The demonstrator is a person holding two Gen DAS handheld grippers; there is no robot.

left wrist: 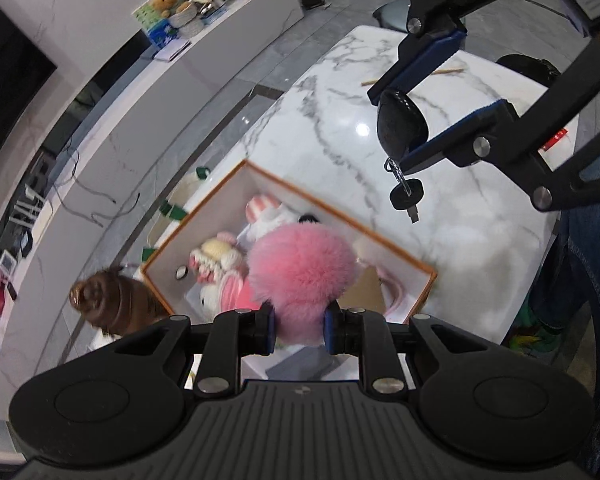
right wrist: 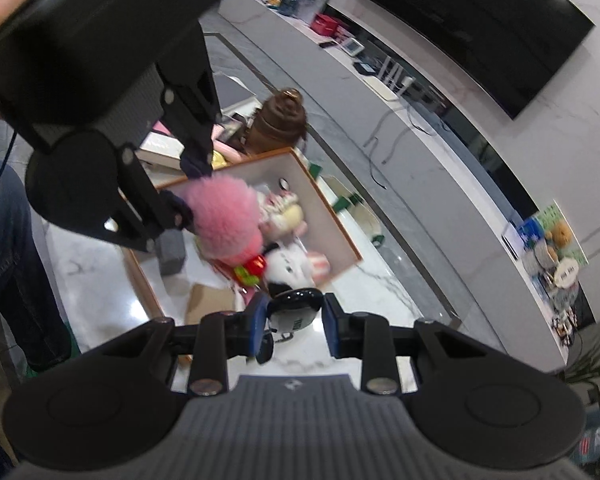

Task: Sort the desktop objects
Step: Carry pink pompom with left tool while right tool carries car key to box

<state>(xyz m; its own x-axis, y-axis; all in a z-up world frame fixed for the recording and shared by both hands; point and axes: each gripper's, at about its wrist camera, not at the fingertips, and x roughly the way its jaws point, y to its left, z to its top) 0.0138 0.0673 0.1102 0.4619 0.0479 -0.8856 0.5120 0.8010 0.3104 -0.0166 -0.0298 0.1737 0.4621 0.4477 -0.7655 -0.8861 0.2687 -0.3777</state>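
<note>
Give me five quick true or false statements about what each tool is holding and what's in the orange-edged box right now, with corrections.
1. The left tool is shut on a pink pompom. True.
2. The right tool is empty. False: it grips a black key fob.
3. A key dangles below the fob. True.
4. The orange-edged box is empty. False: plush toys lie inside it.
5. The box sits on the floor. False: it rests on the marble table.
</note>
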